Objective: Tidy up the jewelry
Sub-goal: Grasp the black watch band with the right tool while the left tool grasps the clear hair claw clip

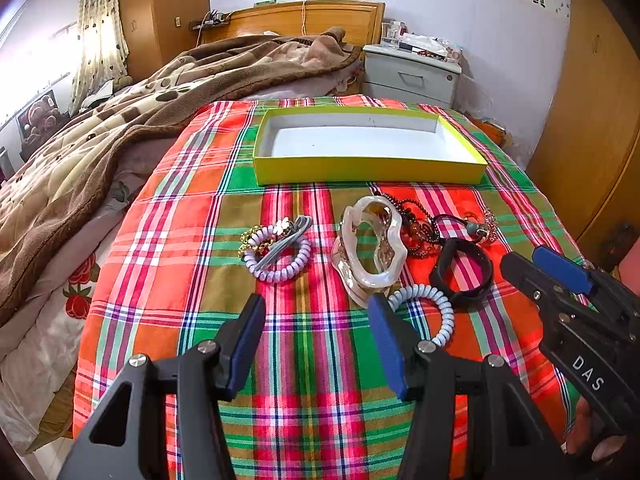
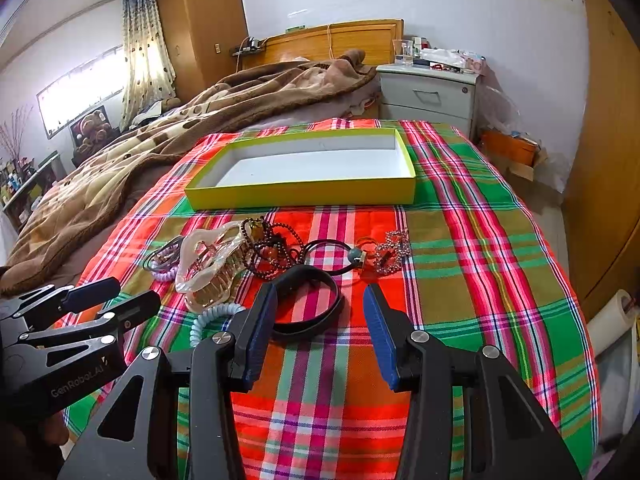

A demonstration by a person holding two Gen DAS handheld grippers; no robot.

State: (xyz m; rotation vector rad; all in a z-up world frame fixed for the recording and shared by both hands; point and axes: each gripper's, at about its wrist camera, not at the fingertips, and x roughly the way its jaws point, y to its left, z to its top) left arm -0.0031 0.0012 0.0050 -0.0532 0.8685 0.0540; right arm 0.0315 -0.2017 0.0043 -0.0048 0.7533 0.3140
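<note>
The left gripper (image 1: 316,320) is spread wide and holds nothing, poised over the plaid cloth (image 1: 304,412) on the bed; just ahead lie a pearly hair claw (image 1: 370,246) and a pale coil tie (image 1: 436,312); the right gripper (image 2: 320,304), likewise spread and bare, hangs above a black band (image 2: 316,304); beaded bracelets (image 2: 272,252) lie tangled beyond; farther back sits the open yellow box (image 2: 304,192).

Yellow box (image 1: 368,170), white inside; red-green plaid cloth (image 1: 304,360); black bangle (image 1: 460,276).
</note>
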